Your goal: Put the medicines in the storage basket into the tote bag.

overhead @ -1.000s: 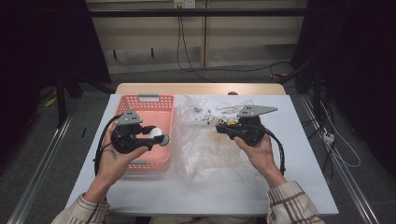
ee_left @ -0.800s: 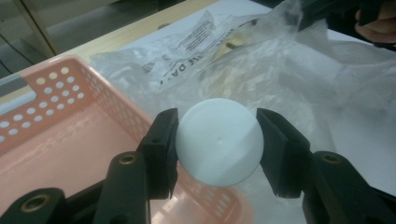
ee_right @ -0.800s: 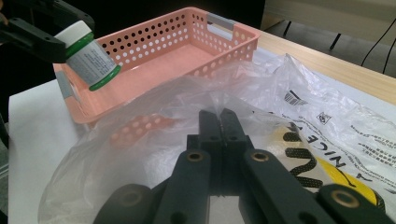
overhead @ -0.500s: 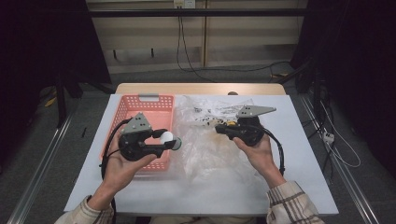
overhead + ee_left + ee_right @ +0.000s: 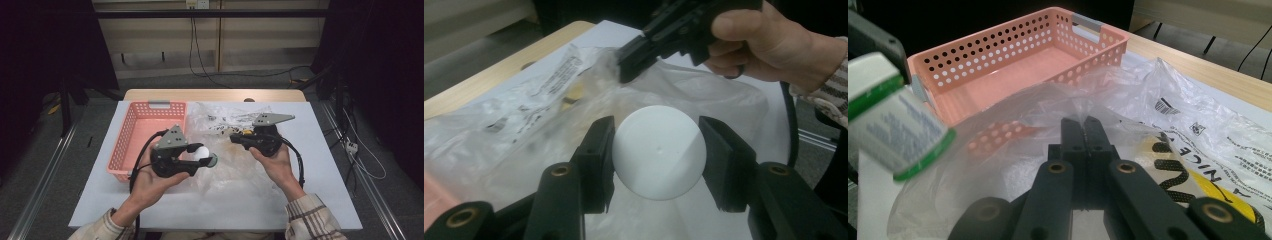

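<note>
A small white bottle with green bands is clamped between the jaws of my left gripper, held above the table just right of the basket. Its round white end faces the left gripper view. The bottle also hangs at the left of the right gripper view. My right gripper is shut on a pinch of the clear plastic bag, lifting its edge. In the right gripper view the closed tips bite the film. The bottle sits close to the raised edge of the bag.
A pink perforated basket stands on the white table at the left, with nothing inside it. The bag carries printed labels and a yellow and black item inside. Bare white table lies toward the front.
My left gripper has carried the bottle rightward, from over the basket to beside the bag's lifted edge. The right gripper has kept its pinch on the bag.
</note>
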The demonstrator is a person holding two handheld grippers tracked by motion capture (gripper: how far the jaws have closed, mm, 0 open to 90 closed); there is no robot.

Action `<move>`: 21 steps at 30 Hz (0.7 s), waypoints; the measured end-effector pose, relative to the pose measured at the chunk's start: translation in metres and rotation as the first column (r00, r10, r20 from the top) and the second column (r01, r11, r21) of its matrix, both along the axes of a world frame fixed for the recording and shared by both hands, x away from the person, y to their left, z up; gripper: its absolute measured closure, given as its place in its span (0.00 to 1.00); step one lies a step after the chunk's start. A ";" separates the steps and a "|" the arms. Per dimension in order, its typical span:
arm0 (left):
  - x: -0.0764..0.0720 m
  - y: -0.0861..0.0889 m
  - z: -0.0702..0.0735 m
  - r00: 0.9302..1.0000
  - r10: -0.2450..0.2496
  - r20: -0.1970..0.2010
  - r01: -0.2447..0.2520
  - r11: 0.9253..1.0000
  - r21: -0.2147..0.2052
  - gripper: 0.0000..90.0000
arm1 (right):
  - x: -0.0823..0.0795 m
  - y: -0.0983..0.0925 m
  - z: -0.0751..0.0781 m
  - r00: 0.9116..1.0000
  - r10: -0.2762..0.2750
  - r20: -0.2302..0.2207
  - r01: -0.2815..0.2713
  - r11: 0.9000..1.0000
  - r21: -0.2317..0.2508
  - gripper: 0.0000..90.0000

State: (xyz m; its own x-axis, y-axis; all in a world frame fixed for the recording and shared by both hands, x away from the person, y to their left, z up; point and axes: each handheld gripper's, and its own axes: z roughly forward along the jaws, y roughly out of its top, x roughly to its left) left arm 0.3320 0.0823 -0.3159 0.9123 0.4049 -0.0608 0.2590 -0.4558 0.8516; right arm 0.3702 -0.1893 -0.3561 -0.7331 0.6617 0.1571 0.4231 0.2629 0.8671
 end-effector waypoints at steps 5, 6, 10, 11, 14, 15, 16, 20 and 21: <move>0.004 -0.021 -0.012 0.999 -0.021 -0.037 0.021 1.000 0.005 0.57 | 0.000 -0.001 0.000 1.000 -0.001 0.002 0.001 1.000 0.001 1.00; 0.006 -0.023 -0.015 0.998 -0.023 -0.052 0.023 1.000 0.008 0.57 | 0.000 -0.001 0.000 1.000 -0.001 -0.001 0.001 1.000 0.001 1.00; 0.009 -0.030 -0.025 0.998 -0.015 -0.062 0.017 0.999 0.034 0.57 | 0.000 0.000 -0.002 1.000 0.001 -0.002 -0.001 1.000 -0.005 1.00; 0.010 -0.033 -0.028 0.998 -0.017 -0.064 0.019 0.999 0.035 0.57 | 0.001 0.001 -0.002 1.000 0.001 -0.003 -0.001 1.000 -0.005 1.00; 0.012 -0.039 -0.034 0.997 -0.014 -0.076 0.018 0.999 0.051 0.57 | 0.000 0.001 -0.002 1.000 0.001 -0.005 -0.001 1.000 -0.005 1.00; 0.012 -0.042 -0.036 0.997 -0.017 -0.077 0.021 0.999 0.048 0.57 | 0.001 0.001 -0.002 1.000 0.001 -0.006 -0.001 1.000 -0.005 1.00; 0.012 -0.044 -0.037 0.997 -0.020 -0.076 0.024 0.998 0.056 0.57 | 0.001 0.001 -0.003 1.000 0.002 -0.006 -0.002 1.000 -0.005 1.00; 0.019 -0.053 -0.047 0.996 -0.011 -0.083 0.016 0.998 0.065 0.57 | 0.001 0.001 -0.005 1.000 0.001 -0.010 -0.001 1.000 -0.007 1.00; 0.022 -0.056 -0.051 0.995 -0.002 -0.095 0.008 0.998 0.069 0.57 | 0.001 0.002 -0.005 1.000 0.002 -0.009 -0.002 1.000 -0.009 1.00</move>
